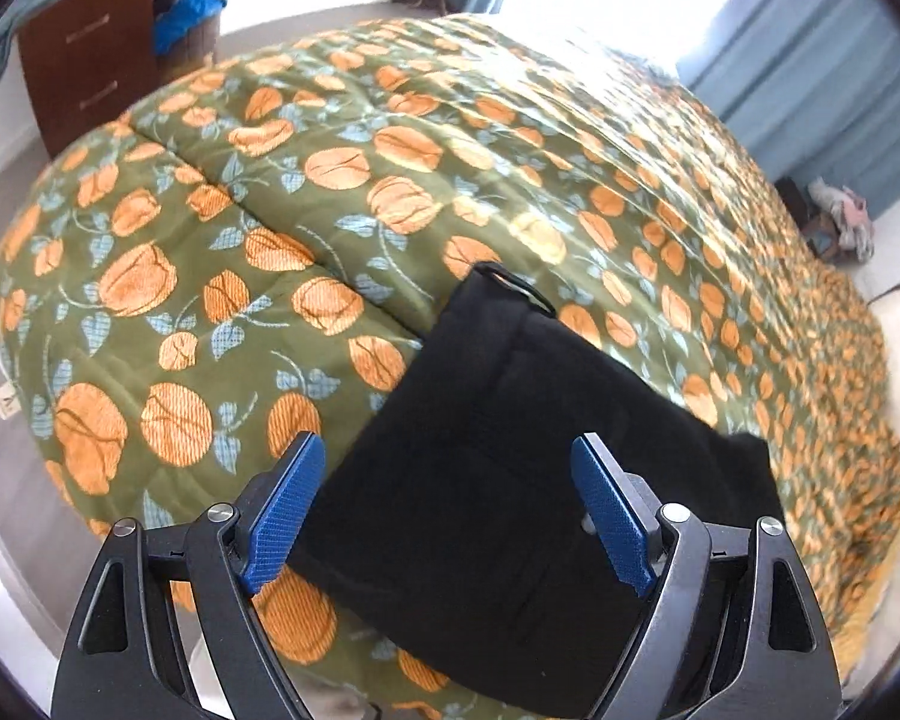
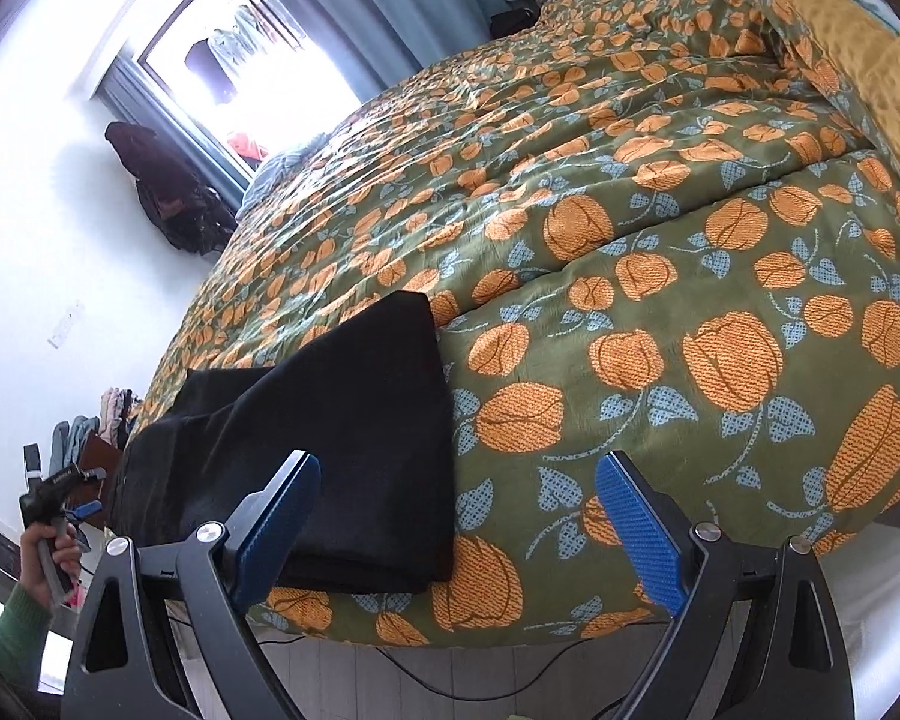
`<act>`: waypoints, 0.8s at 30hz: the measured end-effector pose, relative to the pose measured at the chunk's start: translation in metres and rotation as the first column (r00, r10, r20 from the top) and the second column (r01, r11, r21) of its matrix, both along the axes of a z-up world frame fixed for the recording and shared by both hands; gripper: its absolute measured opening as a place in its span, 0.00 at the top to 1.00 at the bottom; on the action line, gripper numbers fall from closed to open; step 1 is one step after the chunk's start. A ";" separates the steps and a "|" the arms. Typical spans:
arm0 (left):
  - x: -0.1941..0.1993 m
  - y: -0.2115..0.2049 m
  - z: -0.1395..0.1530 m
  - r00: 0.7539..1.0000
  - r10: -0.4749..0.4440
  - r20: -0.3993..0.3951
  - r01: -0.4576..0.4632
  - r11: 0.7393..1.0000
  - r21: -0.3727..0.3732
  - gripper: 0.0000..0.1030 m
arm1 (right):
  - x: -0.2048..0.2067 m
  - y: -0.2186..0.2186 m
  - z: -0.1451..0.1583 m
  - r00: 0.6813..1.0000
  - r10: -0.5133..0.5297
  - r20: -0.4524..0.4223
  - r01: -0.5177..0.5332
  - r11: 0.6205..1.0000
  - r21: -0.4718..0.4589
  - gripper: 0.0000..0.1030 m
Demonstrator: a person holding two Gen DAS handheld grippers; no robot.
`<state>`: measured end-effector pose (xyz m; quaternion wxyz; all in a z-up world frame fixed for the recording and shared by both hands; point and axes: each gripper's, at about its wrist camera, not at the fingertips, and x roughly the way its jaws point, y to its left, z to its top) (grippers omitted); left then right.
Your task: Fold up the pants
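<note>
**A:** Starting with the biggest thing, what are you over?

**B:** My bed, covered by a green quilt [image 2: 660, 252] printed with orange fruit and pale blue leaves. It fills most of both wrist views. Behind it hang blue curtains [image 1: 822, 72] beside a bright window [image 2: 240, 48], and a brown chest of drawers [image 1: 84, 60] stands off one corner.

**A:** And the pants?

**B:** The black pants [image 2: 342, 432] lie folded on the quilt near the bed's edge, a thick stack with one part trailing off sideways. A small dark loop [image 1: 519, 285] sticks out at their far end.

**A:** Any writing you can read?

**B:** Only a small tag [image 1: 3, 402] at the quilt's edge and some pale lettering on my left gripper's body; both are too small to make out.

**A:** Where are your tools?

**B:** My left gripper [image 1: 450, 516] hangs above the pants, pointing down at them, its blue pads spread wide with nothing between them but air; the cloth lies well below, untouched. My right gripper [image 2: 459, 531] is wide apart too and empty. Its left finger [image 2: 276, 531] sits in front of the pants' near edge, whether touching I cannot tell, while its right finger is over bare quilt.

**A:** Can you see yourself?

**B:** In the right wrist view, yes: my left hand [image 2: 48, 558], in a green sleeve [image 2: 15, 630], grips the left tool's handle beside the bed.
</note>
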<state>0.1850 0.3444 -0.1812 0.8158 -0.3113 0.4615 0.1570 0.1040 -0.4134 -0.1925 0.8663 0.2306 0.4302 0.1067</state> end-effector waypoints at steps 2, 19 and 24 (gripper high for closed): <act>0.009 0.013 -0.016 0.997 -0.071 0.010 0.071 0.995 -0.064 0.15 | -0.002 0.008 -0.002 1.000 0.017 -0.016 -0.017 1.000 -0.022 0.10; 0.032 -0.037 -0.021 0.943 -0.303 -0.138 0.310 0.950 0.039 0.80 | -0.013 0.082 -0.006 0.976 0.214 -0.039 -0.218 0.965 -0.145 0.10; 0.022 -0.052 0.021 0.970 -0.227 -0.082 0.229 0.973 0.016 0.84 | -0.013 0.076 -0.005 0.979 0.204 -0.021 -0.205 0.971 -0.124 0.10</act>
